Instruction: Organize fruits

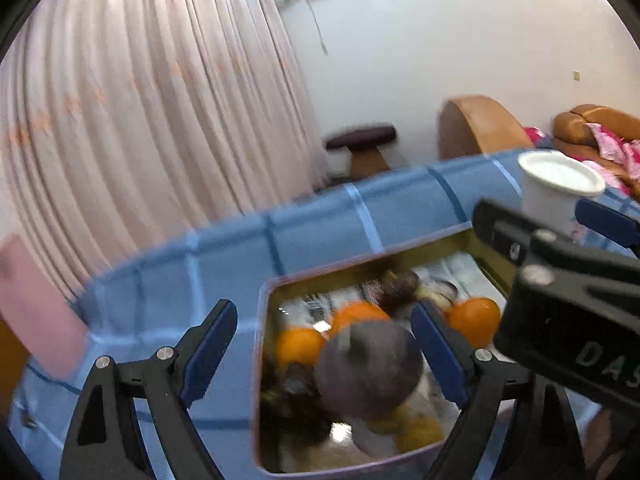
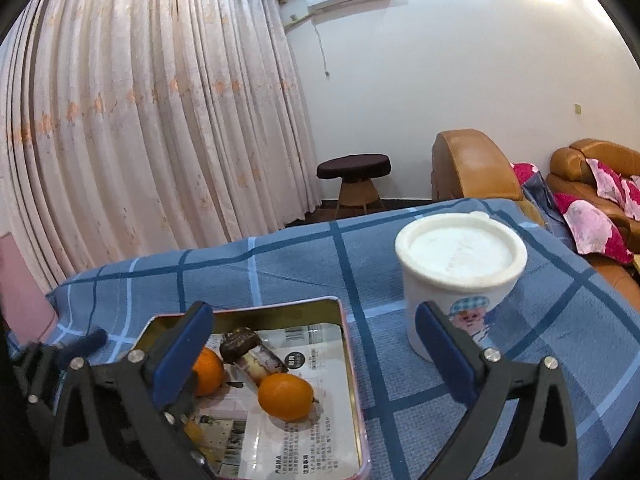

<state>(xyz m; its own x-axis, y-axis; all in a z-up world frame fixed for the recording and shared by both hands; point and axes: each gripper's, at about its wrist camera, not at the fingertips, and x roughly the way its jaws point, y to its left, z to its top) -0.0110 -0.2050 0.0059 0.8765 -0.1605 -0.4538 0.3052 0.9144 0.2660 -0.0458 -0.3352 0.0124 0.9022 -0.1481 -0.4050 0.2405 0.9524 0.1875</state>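
Fingers of my left gripper [image 1: 324, 356] stand spread over the tin [image 1: 264, 360] at the bottom of its frame, pinching nothing. A dark round fruit [image 1: 368, 372] sits between them, though blur hides whether either pad touches it. Oranges [image 1: 300, 346] lie just behind it. My right gripper [image 2: 316, 354] is spread wide too, empty, low in its frame. Between its fingers I see an orange [image 2: 285, 397] in the tin [image 2: 352, 380]; the white cup [image 2: 460, 280] stands right of the tin on the blue checked cloth [image 2: 280, 264].
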